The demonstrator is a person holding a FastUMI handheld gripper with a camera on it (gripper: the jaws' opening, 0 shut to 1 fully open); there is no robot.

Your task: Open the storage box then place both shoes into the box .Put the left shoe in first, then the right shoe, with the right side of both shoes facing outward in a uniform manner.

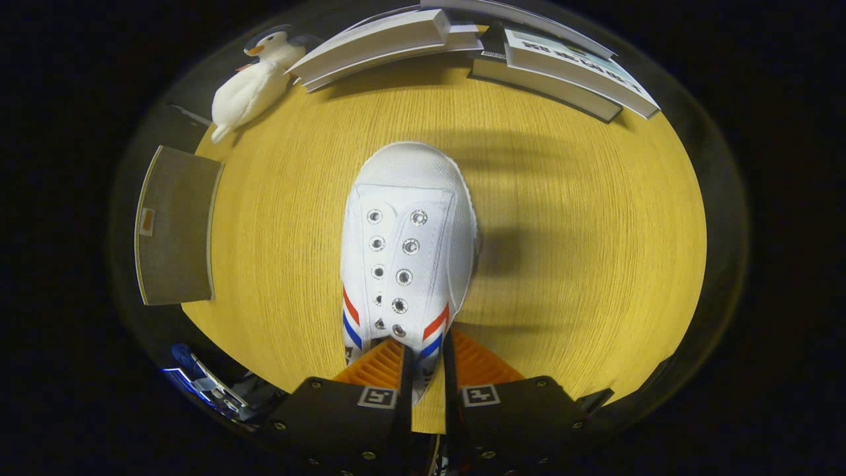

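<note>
A white canvas shoe with metal eyelets and red and blue stripes on its sides points away from me over the yellow wooden table. My gripper is shut on the shoe's upper at its heel end, one finger on each side of a thin strip of fabric. The shoe's toe lies well beyond the fingers; its heel is hidden behind them. I cannot tell whether the shoe touches the table or hangs above it.
A white plush penguin lies at the table's far left corner. Stacked books line the far edge. A grey flat panel sits off the table's left side. Some clutter shows near the left finger.
</note>
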